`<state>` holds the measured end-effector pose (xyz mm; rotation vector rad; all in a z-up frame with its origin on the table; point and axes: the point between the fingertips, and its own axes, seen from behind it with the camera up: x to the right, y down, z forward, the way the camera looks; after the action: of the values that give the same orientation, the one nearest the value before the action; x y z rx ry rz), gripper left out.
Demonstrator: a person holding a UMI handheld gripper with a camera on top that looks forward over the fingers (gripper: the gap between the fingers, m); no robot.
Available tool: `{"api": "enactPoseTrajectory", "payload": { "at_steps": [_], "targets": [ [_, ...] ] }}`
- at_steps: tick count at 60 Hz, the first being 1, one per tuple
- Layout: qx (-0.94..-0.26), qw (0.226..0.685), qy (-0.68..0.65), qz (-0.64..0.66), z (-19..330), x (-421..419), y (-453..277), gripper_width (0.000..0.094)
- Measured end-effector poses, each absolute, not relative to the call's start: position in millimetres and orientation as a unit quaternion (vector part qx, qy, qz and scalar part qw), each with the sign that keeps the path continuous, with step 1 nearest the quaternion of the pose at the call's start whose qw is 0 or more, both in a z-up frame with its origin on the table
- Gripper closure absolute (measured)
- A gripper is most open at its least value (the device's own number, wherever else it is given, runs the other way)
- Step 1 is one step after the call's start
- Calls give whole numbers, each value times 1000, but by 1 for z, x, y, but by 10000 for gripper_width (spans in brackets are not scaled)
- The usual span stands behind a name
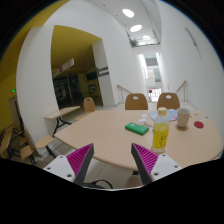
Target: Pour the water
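Note:
A clear bottle with yellow liquid and a white cap stands upright on the round beige table, beyond my right finger. A white cup stands further back, to the right of the bottle. My gripper is open and empty, short of the table's near edge, with both magenta pads wide apart.
A green flat object lies on the table left of the bottle. A small red thing lies at the right. Two wooden chairs stand behind the table. A bench and a yellow wall are at the left.

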<state>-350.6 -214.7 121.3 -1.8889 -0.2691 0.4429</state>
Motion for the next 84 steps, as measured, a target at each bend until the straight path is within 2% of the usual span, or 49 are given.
{"api": "enactPoseTrajectory", "payload": {
  "at_steps": [9,15,29,47,50,51,53,54,61,68,73,84],
  "targets": [
    [-808,555,-108,166,106,-324,-212,123],
    [-805,572,-96,124,97,-282,-192,121],
    [-796,601,-67,31,63,-199,-109,132],
    [-791,605,-76,57,55,-221,-18,144],
    [-791,603,-78,66,56,-228,-10,183],
    [-790,603,-80,70,58,-231,-13,222],
    [-790,604,-80,77,58,-231,-10,433],
    [-791,602,-78,77,58,-231,-10,461],
    [-794,598,-78,71,55,-227,-9,512],
    [-793,598,-74,88,58,-226,-7,612],
    [-791,598,-73,106,61,-225,3,628],
    [-756,598,53,261,118,-218,58,628]
  ]
}}
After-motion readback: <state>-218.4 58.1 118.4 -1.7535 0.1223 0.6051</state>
